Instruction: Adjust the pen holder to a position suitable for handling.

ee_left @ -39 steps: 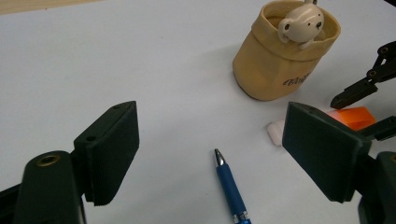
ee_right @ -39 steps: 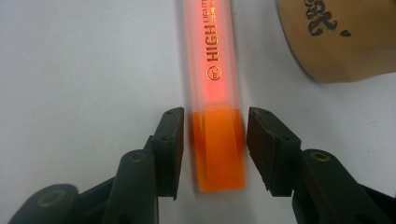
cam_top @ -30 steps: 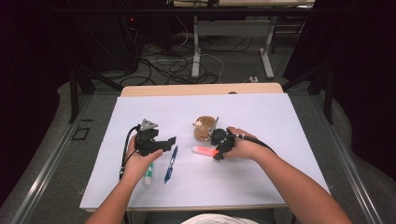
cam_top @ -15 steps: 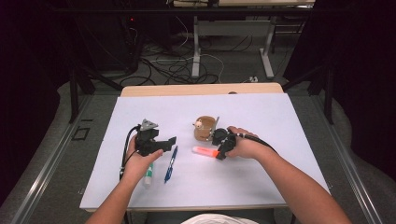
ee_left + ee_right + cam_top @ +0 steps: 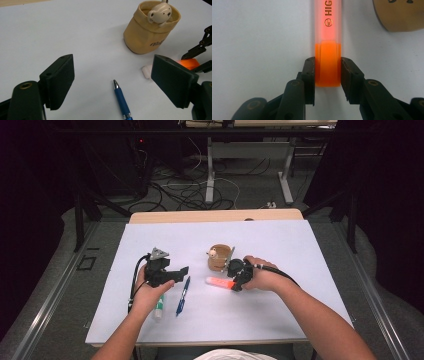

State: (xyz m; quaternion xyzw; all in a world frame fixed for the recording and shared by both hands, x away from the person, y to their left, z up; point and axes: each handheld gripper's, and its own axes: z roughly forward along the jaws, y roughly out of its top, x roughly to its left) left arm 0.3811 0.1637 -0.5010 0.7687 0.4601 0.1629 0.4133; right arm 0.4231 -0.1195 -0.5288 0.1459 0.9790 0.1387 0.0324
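An orange highlighter (image 5: 216, 281) lies on the white table cover (image 5: 280, 245), its clear barrel pointing left. My right gripper (image 5: 234, 279) has just been closing its jaws, and in the right gripper view the pads (image 5: 310, 75) press on both sides of the highlighter's (image 5: 327, 37) orange end. My left gripper (image 5: 180, 270) stands open and holds nothing. In the left gripper view a blue pen (image 5: 122, 101) lies on the table below and between the wide fingers (image 5: 60, 80). A tan fabric pen holder (image 5: 220, 257) with a small bear figure (image 5: 160, 13) on its rim stands just behind the highlighter.
A white and green tube (image 5: 159, 306) lies by the left hand, next to the blue pen (image 5: 182, 295). The table's wooden far edge (image 5: 215, 215) shows behind the cover. Cables and desk legs lie on the floor beyond.
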